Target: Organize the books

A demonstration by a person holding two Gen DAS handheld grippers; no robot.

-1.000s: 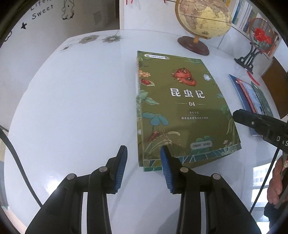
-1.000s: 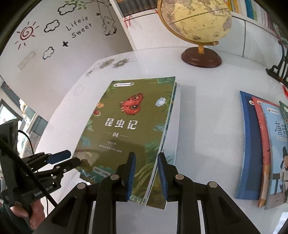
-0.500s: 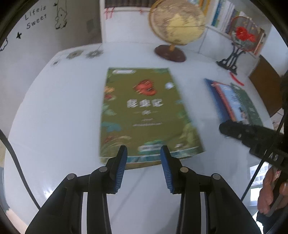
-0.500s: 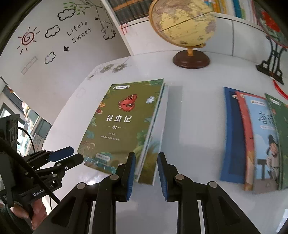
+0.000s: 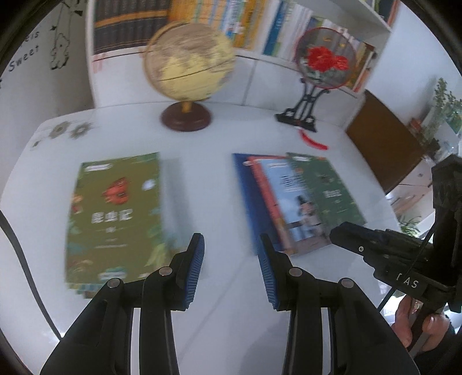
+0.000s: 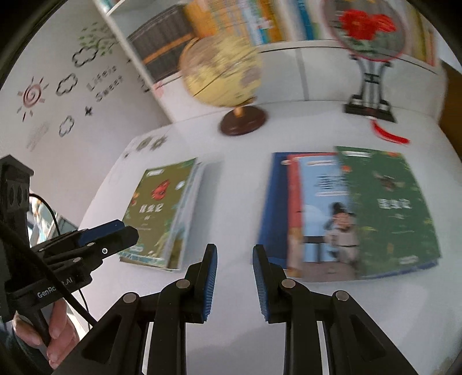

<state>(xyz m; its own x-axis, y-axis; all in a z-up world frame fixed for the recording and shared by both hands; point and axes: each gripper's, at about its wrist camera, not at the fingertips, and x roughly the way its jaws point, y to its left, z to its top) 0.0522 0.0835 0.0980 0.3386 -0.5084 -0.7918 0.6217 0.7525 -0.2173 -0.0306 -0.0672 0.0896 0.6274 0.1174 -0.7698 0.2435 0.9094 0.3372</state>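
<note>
Books remain the work in hand, and neither tool holds one. Left gripper (image 5: pixel 231 265) hangs above bare tabletop with its blue pads (image 5: pixel 194 268) set wide and nothing between them. Right gripper (image 6: pixel 234 277) is likewise empty, its pads parted to a moderate gap over the white table (image 6: pixel 236 202). Outward from the left gripper, the olive-green insect book (image 5: pixel 115 213) lies flat and face up at the left of the table; the right wrist view shows more page edges beneath its cover, so it appears to top a small stack, though blur prevents a count. Outward from the right gripper lies a fanned group: a blue book (image 6: pixel 273 202) at the bottom, a red-edged book (image 6: pixel 317 207) with a pale blue cover over it, and a dark green book (image 6: pixel 389 207) on top, each offset sideways so the edges do not align. The two groups are well apart, with bare table between. Beyond them stand a globe (image 5: pixel 189 69) and a round fan ornament (image 5: pixel 324 62), with a filled bookshelf (image 5: pixel 260 26) behind. Judged from this layout, the left stack is formed, while the fanned three are still to be squared or transferred; the task appears partly complete.
</note>
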